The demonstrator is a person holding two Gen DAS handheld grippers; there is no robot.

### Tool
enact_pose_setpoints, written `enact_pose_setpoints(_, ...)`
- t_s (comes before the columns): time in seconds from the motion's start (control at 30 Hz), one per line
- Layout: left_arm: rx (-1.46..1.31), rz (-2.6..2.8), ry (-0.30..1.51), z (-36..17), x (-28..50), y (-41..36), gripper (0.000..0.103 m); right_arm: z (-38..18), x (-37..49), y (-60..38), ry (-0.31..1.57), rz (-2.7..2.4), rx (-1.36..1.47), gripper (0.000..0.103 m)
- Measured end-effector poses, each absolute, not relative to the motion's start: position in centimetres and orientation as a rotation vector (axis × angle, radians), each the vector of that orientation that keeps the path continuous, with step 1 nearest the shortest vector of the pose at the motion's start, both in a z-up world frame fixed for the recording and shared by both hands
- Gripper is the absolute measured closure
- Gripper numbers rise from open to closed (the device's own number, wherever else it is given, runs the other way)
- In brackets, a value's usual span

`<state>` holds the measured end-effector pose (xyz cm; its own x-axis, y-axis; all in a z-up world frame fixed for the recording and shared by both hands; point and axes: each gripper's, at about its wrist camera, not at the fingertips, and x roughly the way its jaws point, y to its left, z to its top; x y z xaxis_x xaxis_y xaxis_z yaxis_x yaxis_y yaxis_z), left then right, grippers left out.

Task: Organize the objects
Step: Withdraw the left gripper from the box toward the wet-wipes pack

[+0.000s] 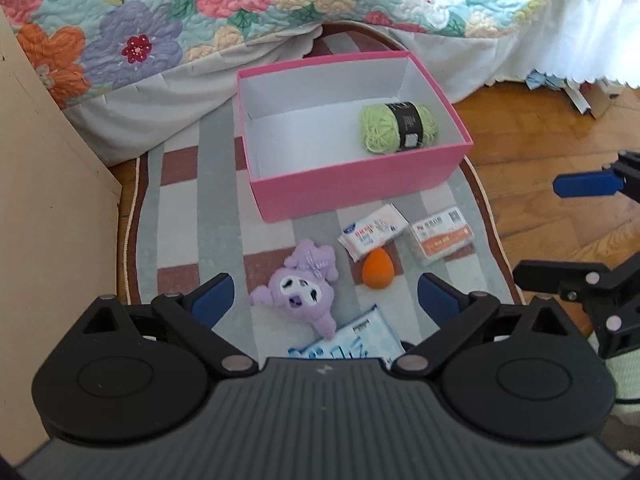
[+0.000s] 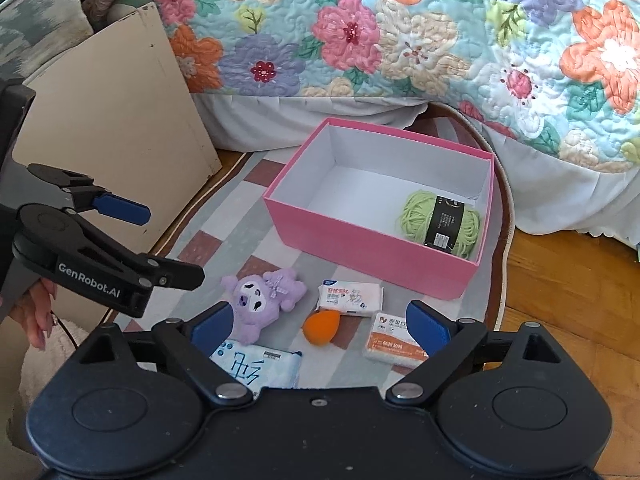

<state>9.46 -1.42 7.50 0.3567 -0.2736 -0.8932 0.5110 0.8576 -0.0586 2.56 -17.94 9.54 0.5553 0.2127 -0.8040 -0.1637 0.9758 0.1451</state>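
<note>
A pink box (image 1: pixel 360 176) (image 2: pixel 360 256) stands open on a striped rug, with a green yarn ball (image 1: pixel 380 128) (image 2: pixel 416 216) in its right end. In front of it lie a purple plush (image 1: pixel 298 292) (image 2: pixel 260 300), an orange egg-shaped sponge (image 1: pixel 378 269) (image 2: pixel 320 326), a white tissue pack (image 1: pixel 374 232) (image 2: pixel 350 299), an orange-labelled clear box (image 1: pixel 442 236) (image 2: pixel 390 344) and a blue-white wipes pack (image 1: pixel 352 344) (image 2: pixel 256 368). My left gripper (image 1: pixel 326 286) (image 2: pixel 170 244) hovers open above the plush, holding nothing. My right gripper (image 2: pixel 320 312) (image 1: pixel 560 232) hovers open over the sponge, also holding nothing.
The rug (image 1: pixel 180 208) lies on a wooden floor (image 1: pixel 540 132). A bed with a floral quilt (image 2: pixel 400 40) runs behind the box. A beige cabinet (image 2: pixel 120 120) stands to the left. A person's hand (image 2: pixel 40 320) grips the left tool.
</note>
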Motion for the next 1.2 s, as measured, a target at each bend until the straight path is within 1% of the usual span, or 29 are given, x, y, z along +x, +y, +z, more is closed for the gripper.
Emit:
enact_pose_setpoints(0.07,0.242,-0.52,1.105,7.7,8.9,-1.2,0.003,9.8,2.2,-17.7,0.957,0.223,0.048,0.005)
enact_pose_setpoints(0.27,0.211,-0.542,1.152,7.9,7.5,-0.5,0.003,10.0,0.9,-17.4,0.965,0.23,-0.003,0.004)
enact_pose_setpoints(0.53,0.241,-0.564,1.173,7.9,5.5,0.0,0.003,9.8,-0.8,-17.2,0.98,0.294,0.027,0.004)
enact_pose_setpoints(1.0,0.244,-0.546,1.23,4.3,5.0,1.7,0.003,6.7,-1.0,-16.2,1.001,0.365,0.069,0.005)
enact_pose_setpoints(1.2,0.239,-0.533,1.255,2.4,5.6,2.0,0.003,5.4,-1.4,-14.2,0.967,0.373,-0.049,0.005)
